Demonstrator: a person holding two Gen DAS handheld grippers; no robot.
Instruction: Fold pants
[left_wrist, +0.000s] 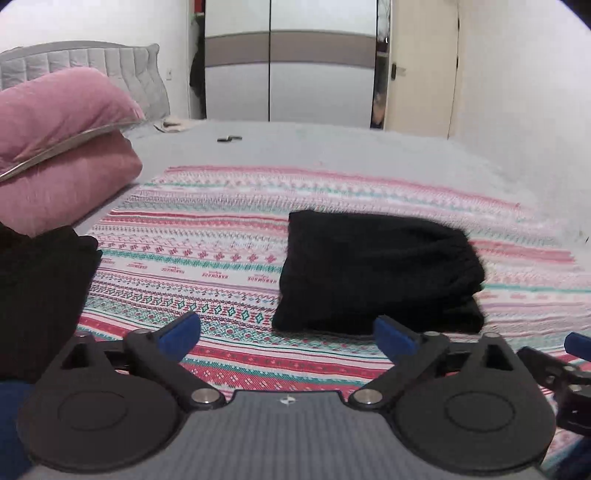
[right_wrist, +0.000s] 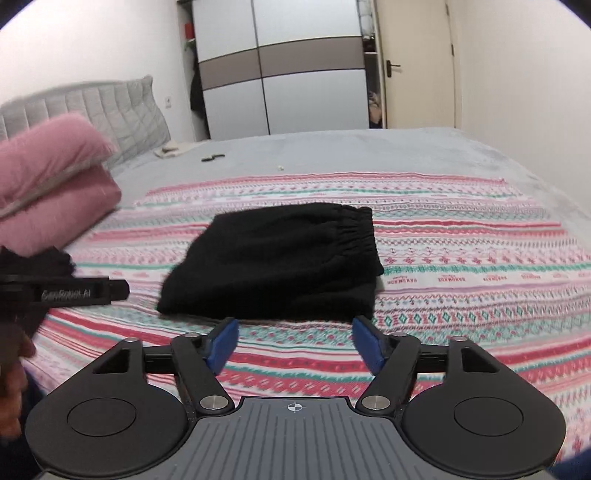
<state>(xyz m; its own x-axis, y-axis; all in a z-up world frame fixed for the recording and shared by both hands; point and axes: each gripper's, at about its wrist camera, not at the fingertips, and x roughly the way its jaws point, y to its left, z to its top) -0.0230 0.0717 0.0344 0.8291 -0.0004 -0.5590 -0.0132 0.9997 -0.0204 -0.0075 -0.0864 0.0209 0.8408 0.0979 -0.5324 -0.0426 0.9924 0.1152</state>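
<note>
The black pants (left_wrist: 376, 273) lie folded into a compact rectangle on the striped patterned blanket (left_wrist: 221, 236), elastic waistband toward the far right. In the right wrist view the pants (right_wrist: 273, 262) sit just beyond my right gripper (right_wrist: 295, 339), which is open with nothing between its blue pads. My left gripper (left_wrist: 288, 332) is open wide and empty, slightly left of and short of the pants. Neither gripper touches the fabric. The left gripper's body shows from the side at the left of the right wrist view.
A second dark garment (left_wrist: 40, 295) lies at the blanket's left edge, below a folded pink quilt (left_wrist: 55, 147). A small dark item (left_wrist: 229, 139) rests on the grey sheet farther back. Grey headboard, wardrobe (right_wrist: 280, 70) and door stand behind the bed.
</note>
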